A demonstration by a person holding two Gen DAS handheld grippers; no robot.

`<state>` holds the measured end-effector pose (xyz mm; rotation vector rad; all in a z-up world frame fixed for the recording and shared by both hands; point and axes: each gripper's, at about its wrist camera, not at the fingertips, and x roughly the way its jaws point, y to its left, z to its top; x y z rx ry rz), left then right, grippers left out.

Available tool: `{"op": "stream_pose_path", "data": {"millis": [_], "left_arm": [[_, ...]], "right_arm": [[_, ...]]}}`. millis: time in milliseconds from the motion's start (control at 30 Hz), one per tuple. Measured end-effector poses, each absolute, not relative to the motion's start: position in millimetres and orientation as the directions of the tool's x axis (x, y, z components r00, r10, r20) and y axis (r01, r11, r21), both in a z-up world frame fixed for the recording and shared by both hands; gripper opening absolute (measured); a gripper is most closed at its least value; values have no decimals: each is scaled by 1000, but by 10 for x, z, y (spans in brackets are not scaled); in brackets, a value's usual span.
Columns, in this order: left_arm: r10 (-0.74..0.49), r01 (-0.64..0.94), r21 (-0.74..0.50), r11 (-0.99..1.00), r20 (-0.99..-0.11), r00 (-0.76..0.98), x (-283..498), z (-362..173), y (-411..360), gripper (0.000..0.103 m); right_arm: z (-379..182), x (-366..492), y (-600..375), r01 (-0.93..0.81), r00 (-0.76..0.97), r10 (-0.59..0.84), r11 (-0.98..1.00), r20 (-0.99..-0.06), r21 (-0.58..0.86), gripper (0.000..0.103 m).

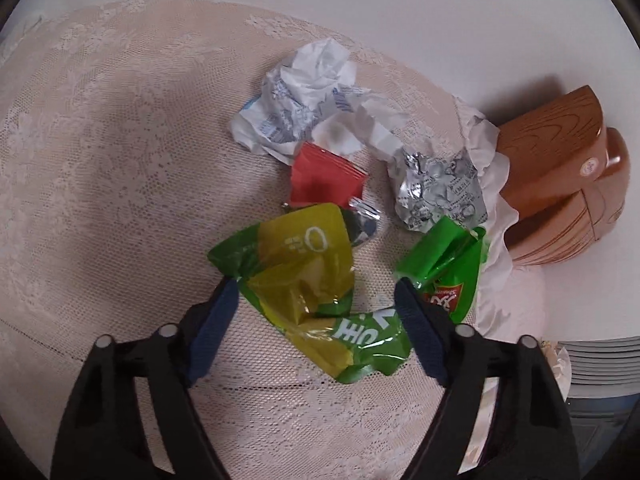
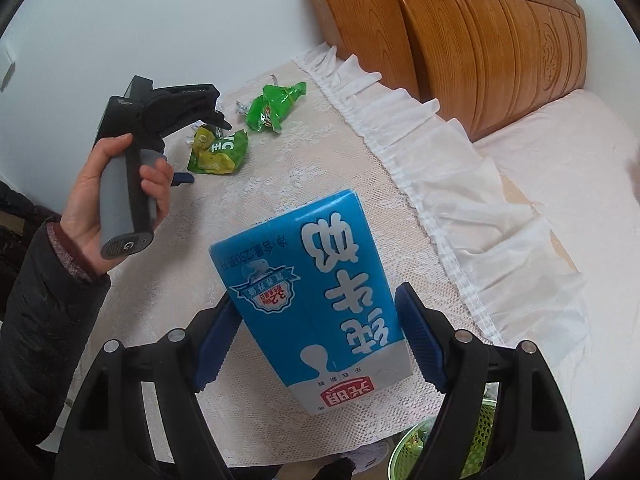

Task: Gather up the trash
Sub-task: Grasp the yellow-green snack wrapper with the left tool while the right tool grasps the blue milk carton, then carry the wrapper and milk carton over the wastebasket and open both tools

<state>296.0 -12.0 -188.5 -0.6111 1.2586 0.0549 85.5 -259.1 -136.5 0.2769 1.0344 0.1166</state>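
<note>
A crumpled yellow-green wrapper [image 1: 304,264] lies on the lace cloth between the blue pads of my left gripper [image 1: 316,282]. The pads reach its edges but it does not look squeezed. Beyond it lie a red packet [image 1: 324,178], crumpled white paper [image 1: 308,92], a silver foil wrapper [image 1: 436,192] and a green wrapper [image 1: 444,256]. My right gripper [image 2: 317,294] is shut on a blue milk carton [image 2: 320,300], held above the cloth. The right wrist view also shows a hand [image 2: 120,184] holding the left gripper over the yellow-green wrapper [image 2: 218,150], with the green wrapper [image 2: 272,108] behind.
A lace cloth [image 1: 100,160] with a white frilled edge [image 2: 440,160] covers the table. A carved wooden headboard [image 2: 480,48] stands beside it against the white wall. A green mesh basket [image 2: 484,432] sits low by the table's near edge. White stacked plates [image 1: 600,364] are at the right.
</note>
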Motion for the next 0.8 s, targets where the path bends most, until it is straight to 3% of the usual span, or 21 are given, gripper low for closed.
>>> {"op": "stream_pose_path", "data": {"millis": [67, 400, 800], "left_arm": [[-294, -353, -400, 846, -902, 317, 2946, -1897, -182, 53], [-276, -264, -369, 891, -903, 330, 2640, -1742, -73, 52], [-294, 128, -265, 956, -873, 389, 1128, -1044, -62, 52]], "right_arm": [[-1360, 833, -2591, 37, 509, 224, 959, -831, 281, 77], [-1305, 651, -2573, 40, 528, 213, 961, -822, 275, 77], [-1327, -26, -2579, 96, 517, 182, 959, -836, 268, 77]]}}
